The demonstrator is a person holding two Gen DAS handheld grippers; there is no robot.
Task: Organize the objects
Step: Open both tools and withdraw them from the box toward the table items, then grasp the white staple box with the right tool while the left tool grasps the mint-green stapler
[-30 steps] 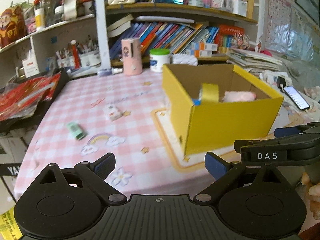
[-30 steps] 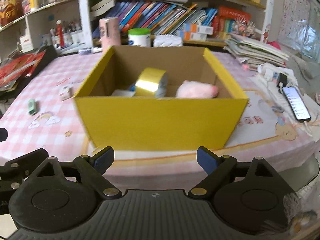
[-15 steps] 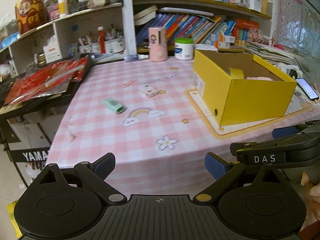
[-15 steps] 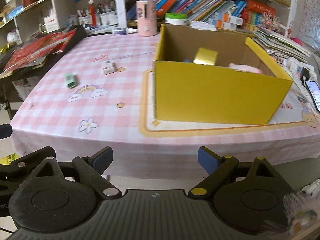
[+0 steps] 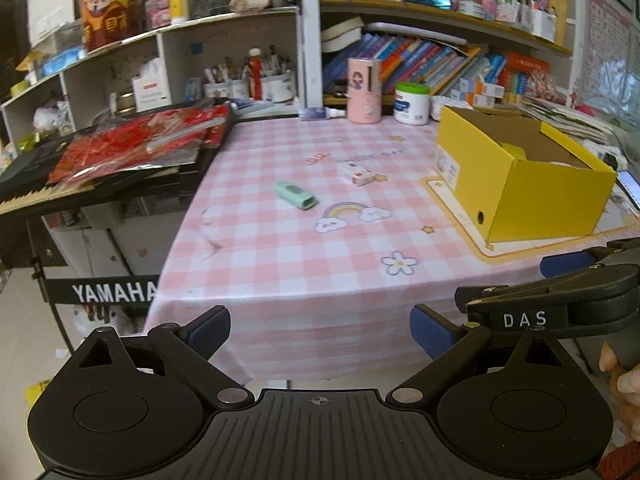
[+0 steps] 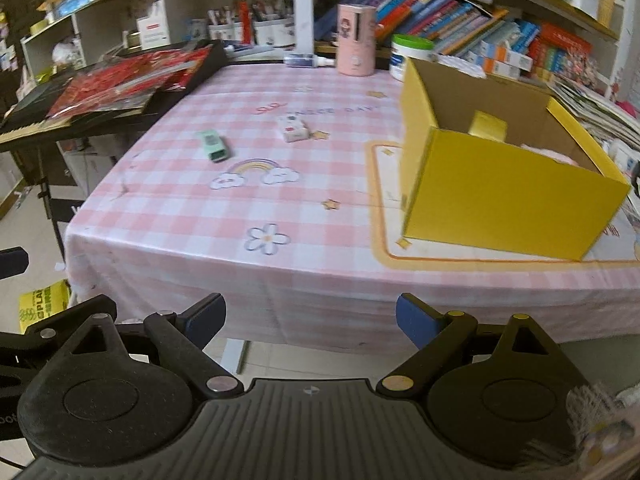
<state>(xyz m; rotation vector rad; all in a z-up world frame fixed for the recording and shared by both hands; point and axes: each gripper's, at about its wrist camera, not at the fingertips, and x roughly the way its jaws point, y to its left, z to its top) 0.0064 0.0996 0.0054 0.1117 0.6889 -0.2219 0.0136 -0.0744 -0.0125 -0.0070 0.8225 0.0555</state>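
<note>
Through the left wrist view, our left gripper [image 5: 320, 330] is spread and empty; the mint-green eraser case [image 5: 295, 195] lies left of the yellow box [image 5: 548, 196], near the small white carton [image 5: 356, 173]. In the right wrist view, our right gripper [image 6: 310, 316] also gapes empty, and the case [image 6: 214, 145] looks light, rigid and slick, so we'd pinch its long sides.

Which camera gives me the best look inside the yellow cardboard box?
Right wrist view: the yellow cardboard box sits nearer, showing its interior, a yellow item and something pink. Left wrist view shows the box farther off, interior mostly hidden.
</note>
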